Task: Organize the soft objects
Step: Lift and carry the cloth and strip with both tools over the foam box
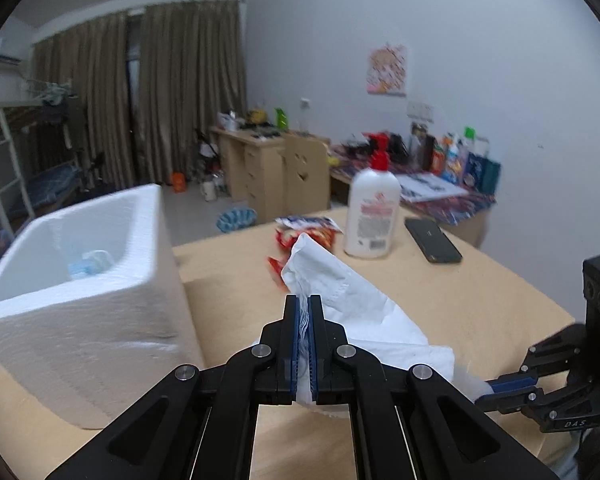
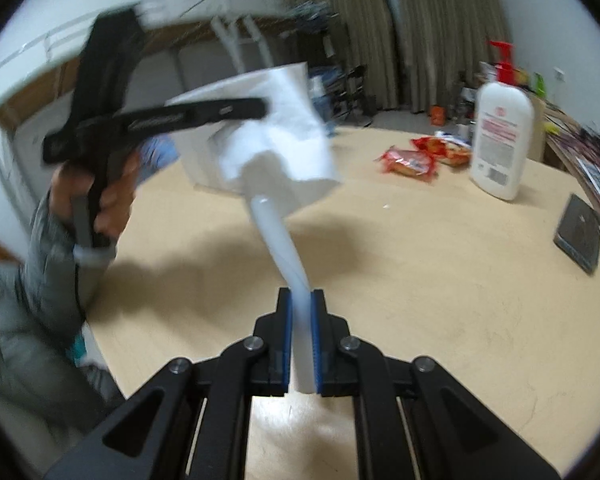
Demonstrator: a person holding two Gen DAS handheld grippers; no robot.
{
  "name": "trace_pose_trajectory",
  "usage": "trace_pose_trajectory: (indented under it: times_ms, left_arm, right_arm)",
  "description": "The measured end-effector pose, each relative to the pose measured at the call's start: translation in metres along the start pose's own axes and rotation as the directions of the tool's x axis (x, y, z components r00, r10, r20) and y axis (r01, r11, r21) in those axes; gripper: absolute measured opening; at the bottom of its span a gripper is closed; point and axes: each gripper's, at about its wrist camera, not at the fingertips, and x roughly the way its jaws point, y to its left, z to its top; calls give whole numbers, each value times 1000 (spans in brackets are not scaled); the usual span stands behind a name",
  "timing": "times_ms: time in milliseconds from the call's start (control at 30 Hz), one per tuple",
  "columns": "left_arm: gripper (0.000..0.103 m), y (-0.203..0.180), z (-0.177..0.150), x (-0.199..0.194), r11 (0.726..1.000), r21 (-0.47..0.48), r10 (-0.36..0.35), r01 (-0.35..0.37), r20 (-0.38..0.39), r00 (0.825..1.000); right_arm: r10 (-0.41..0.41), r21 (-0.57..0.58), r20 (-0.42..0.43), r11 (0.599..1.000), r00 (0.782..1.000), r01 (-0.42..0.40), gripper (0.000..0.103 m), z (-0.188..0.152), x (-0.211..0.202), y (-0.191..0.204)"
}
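Note:
A white paper tissue [image 1: 360, 304] hangs stretched in the air between both grippers above the tan table [image 1: 480, 292]. My left gripper [image 1: 303, 302] is shut on one crumpled edge of it. At the right edge of the left wrist view, my right gripper [image 1: 486, 394] pinches the other end. In the right wrist view, my right gripper [image 2: 301, 294] is shut on a twisted tail of the tissue [image 2: 284, 140], which fans out toward my left gripper [image 2: 260, 109], held by a hand [image 2: 108, 196]. A white foam box [image 1: 80, 280] stands to the left, with something pale blue and white inside.
A white lotion bottle [image 1: 374, 216] with a red pump stands on the table, with red snack packets [image 1: 312, 234] beside it and a black phone [image 1: 432, 240] to the right. A grey sleeve [image 2: 40, 272] is at the table's left edge. Cluttered desks line the far wall.

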Motion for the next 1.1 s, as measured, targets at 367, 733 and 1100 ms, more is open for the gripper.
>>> trace_pose_trajectory:
  times_ms: [367,733,1100]
  left_arm:
    - [4,7,-11,-45,996,-15,88,-87,123,989]
    - [4,15,-27,-86,993,-27,121,-118,166,979]
    - [4,31,-46,-145,980,-49,198,-192,235,952]
  right_arm:
    - [-107,117,190,989,976,86,11,11,-7,9]
    - [-191,158,270,976,944,152,11,26,-5,37]
    - [-158,117,330,985,931,126,11,35,-9,75]
